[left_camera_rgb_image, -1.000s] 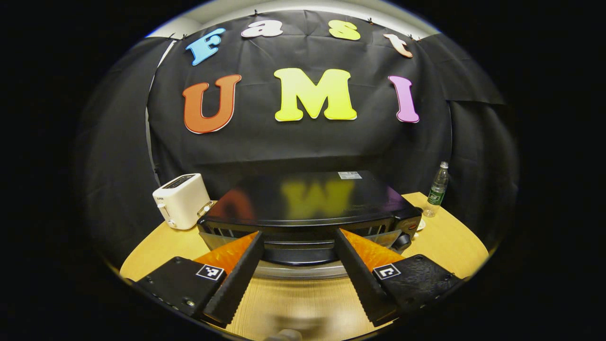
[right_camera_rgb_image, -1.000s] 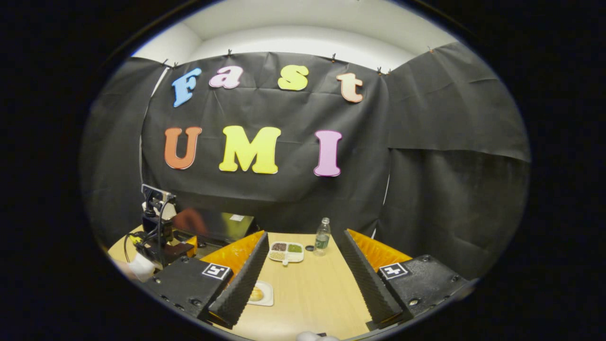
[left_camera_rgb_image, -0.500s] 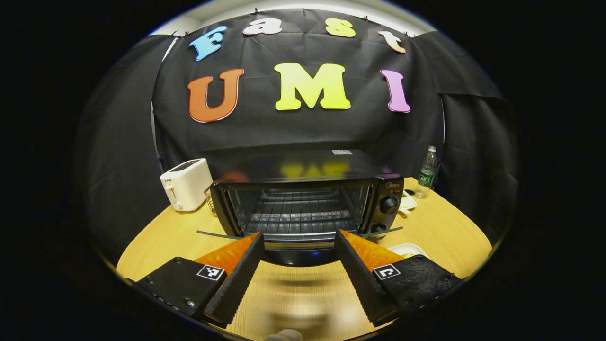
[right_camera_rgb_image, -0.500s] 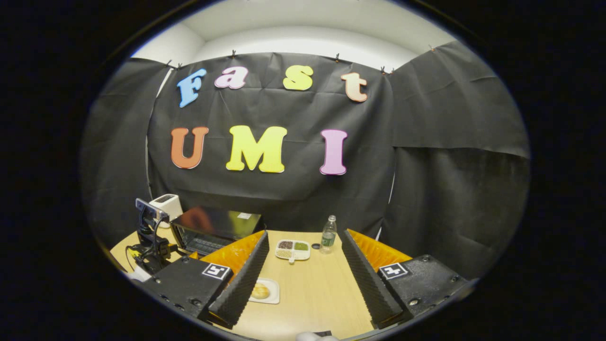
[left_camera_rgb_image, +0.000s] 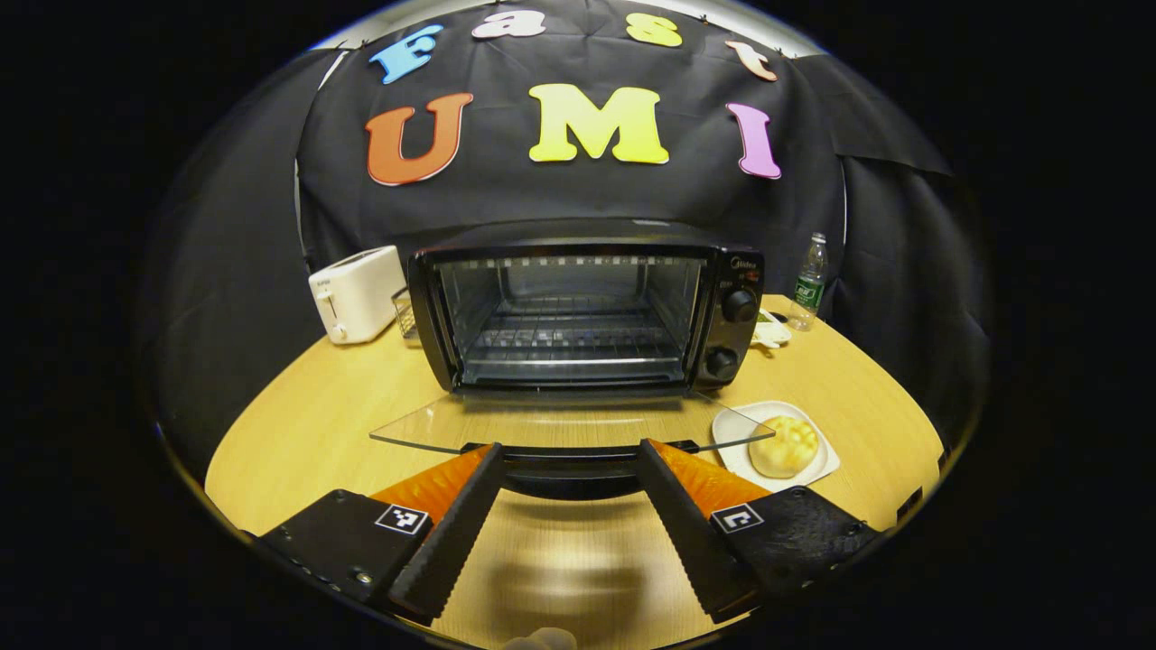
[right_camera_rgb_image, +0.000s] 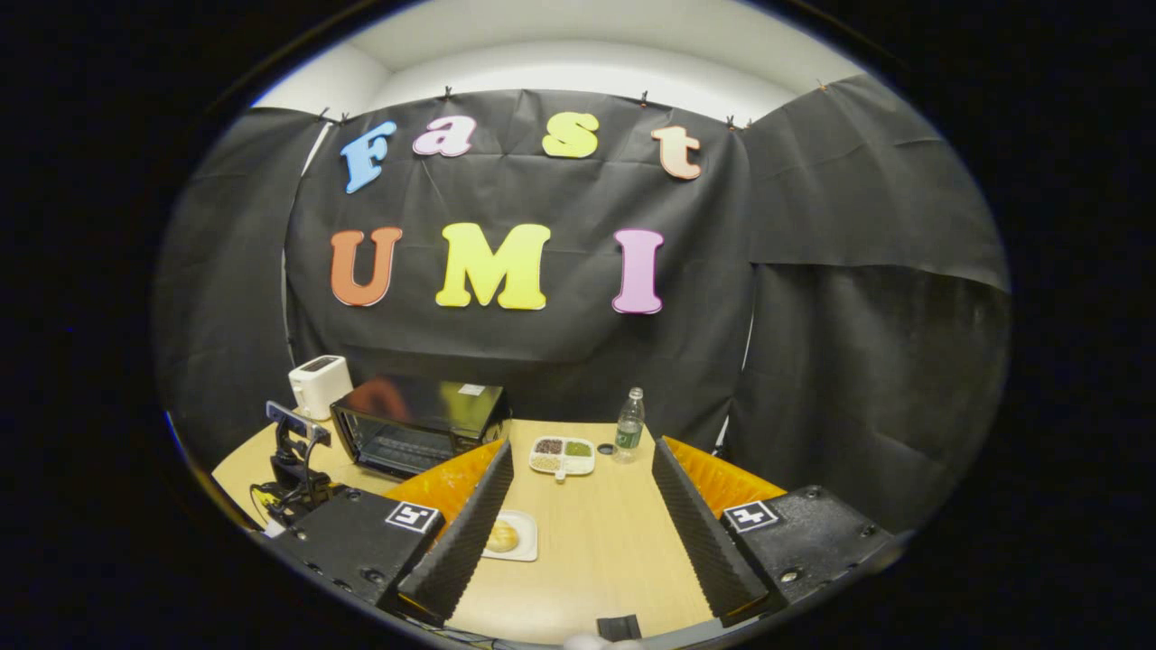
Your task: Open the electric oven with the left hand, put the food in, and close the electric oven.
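Note:
The black electric oven stands at the middle of the round wooden table, its wire rack bare. Its glass door lies folded down flat toward me. The door's dark handle runs across between the spread fingers of my left gripper, which is open. A bun sits on a small white plate right of the door. In the right gripper view, my right gripper hangs open over the table with the bun beside its left finger and the oven farther left.
A white toaster stands left of the oven. A water bottle and a divided dish of seasonings sit behind the plate at the right. The black cloth wall closes the back; the table edge curves near both grippers.
The oven door has swung from almost shut down to flat. My left gripper dropped and drew back with the handle, bringing the oven's inside and the bun into view. The right gripper barely moved.

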### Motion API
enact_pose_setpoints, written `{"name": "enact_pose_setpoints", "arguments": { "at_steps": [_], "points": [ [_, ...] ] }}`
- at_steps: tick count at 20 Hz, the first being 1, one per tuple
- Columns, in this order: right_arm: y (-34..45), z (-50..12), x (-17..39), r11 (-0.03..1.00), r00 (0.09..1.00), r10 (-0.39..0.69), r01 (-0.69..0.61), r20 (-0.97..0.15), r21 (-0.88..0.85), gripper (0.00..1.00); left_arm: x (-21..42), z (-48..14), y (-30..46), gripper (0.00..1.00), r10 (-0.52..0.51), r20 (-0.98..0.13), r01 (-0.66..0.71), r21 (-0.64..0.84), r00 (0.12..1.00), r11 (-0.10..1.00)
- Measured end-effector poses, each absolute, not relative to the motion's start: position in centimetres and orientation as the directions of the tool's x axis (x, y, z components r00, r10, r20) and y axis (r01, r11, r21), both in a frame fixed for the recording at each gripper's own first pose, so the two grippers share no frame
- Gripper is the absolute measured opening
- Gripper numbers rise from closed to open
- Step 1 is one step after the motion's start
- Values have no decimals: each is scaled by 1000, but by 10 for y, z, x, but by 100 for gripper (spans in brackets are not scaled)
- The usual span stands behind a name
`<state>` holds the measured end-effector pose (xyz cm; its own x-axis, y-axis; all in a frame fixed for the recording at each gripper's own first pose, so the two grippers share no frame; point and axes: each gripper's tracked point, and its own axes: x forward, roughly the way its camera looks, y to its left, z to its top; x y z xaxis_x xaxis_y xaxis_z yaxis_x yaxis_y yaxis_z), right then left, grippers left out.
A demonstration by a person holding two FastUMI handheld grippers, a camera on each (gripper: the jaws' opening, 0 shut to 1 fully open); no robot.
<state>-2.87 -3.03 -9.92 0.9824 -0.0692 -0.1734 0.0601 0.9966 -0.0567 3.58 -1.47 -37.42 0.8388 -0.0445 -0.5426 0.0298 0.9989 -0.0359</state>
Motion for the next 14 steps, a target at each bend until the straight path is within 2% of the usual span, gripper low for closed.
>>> {"name": "enact_pose_setpoints", "arguments": {
  "at_steps": [9, 14],
  "points": [
    [-30, -118, -39, 996, 975, -82, 70, -209, -62, 97, 20, -422, -18, 96, -54, -632, 29, -50, 773, 998],
    [-28, -130, -37, 996, 970, -80, 70, -231, -52, 99, 20, -421, -18, 96, -54, -622, 38, -39, 781, 999]
  ]
}}
